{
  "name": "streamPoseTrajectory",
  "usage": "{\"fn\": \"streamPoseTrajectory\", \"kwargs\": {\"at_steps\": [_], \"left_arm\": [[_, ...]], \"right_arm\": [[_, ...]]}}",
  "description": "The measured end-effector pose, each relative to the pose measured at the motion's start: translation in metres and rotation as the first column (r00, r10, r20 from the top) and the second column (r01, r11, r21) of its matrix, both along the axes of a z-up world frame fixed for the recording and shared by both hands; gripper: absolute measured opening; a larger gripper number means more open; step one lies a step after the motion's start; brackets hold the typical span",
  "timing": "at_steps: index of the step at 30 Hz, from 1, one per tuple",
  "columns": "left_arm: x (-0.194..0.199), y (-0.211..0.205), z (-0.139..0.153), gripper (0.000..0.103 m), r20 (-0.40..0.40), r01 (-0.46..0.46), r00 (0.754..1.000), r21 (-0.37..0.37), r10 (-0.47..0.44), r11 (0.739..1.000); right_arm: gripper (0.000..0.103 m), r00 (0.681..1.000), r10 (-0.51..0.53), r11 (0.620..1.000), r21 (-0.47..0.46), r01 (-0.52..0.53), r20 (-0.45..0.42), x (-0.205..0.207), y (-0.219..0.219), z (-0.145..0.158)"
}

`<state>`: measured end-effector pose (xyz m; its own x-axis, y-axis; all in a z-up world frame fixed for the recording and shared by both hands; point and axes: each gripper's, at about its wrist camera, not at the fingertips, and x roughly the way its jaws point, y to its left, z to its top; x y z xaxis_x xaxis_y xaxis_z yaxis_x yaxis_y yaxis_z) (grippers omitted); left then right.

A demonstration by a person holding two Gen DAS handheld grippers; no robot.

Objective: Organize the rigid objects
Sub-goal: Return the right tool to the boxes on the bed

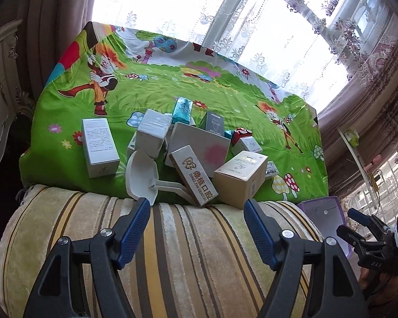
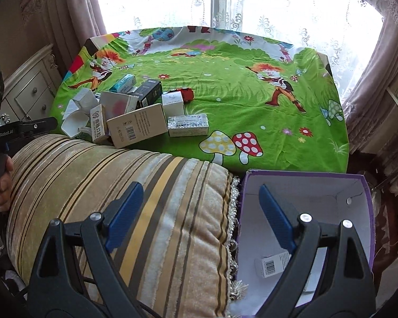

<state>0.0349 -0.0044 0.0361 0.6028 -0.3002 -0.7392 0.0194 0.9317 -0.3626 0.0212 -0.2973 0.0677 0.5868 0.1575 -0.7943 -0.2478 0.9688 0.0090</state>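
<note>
Left wrist view: the left gripper point(image 1: 197, 209) hangs over a striped cushion point(image 1: 172, 238), its blue fingers spread apart and holding nothing. Just ahead of its tips, a jumble of small boxes point(image 1: 191, 148) lies on a green cartoon cloth point(image 1: 172, 87); a "DING ZHI DENTAL" box point(image 1: 193, 176) and a white scoop point(image 1: 143, 177) are nearest.

Right wrist view: the right gripper point(image 2: 199, 198) is also apart and empty, with its right finger over an open purple box point(image 2: 305, 182). Inside that box, behind the finger, lies a white barcoded carton point(image 2: 272, 265). The pile sits ahead to the left.
</note>
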Motion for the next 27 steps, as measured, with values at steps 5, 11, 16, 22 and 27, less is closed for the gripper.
{"fn": "streamPoseTrajectory", "kwargs": {"at_steps": [5,11,16,22,27], "left_arm": [[0.005,0.006,-0.002,0.074,-0.004,-0.014,1.0,0.026,0.014,1.0],[0.016,0.011,-0.002,0.074,-0.003,-0.021,1.0,0.072,0.022,0.997],[0.033,0.011,-0.001,0.074,-0.005,-0.016,1.0,0.125,0.017,0.992],[0.062,0.01,-0.005,0.074,-0.023,-0.011,1.0,0.201,0.016,0.98],[0.083,0.01,-0.011,0.074,-0.039,-0.009,0.999,0.249,0.019,0.968]], "right_arm": [[0.094,0.995,0.093,0.995,-0.037,-0.094,-0.024,0.02,0.031,-0.008],[0.101,0.972,0.212,0.974,-0.055,-0.218,-0.099,0.039,0.063,-0.027],[0.102,0.958,0.254,0.963,-0.053,-0.263,-0.134,0.057,0.078,-0.036],[0.103,0.941,0.305,0.947,-0.061,-0.317,-0.15,0.077,0.094,-0.043],[0.103,0.927,0.339,0.932,-0.077,-0.354,-0.163,0.09,0.106,-0.052]]}}
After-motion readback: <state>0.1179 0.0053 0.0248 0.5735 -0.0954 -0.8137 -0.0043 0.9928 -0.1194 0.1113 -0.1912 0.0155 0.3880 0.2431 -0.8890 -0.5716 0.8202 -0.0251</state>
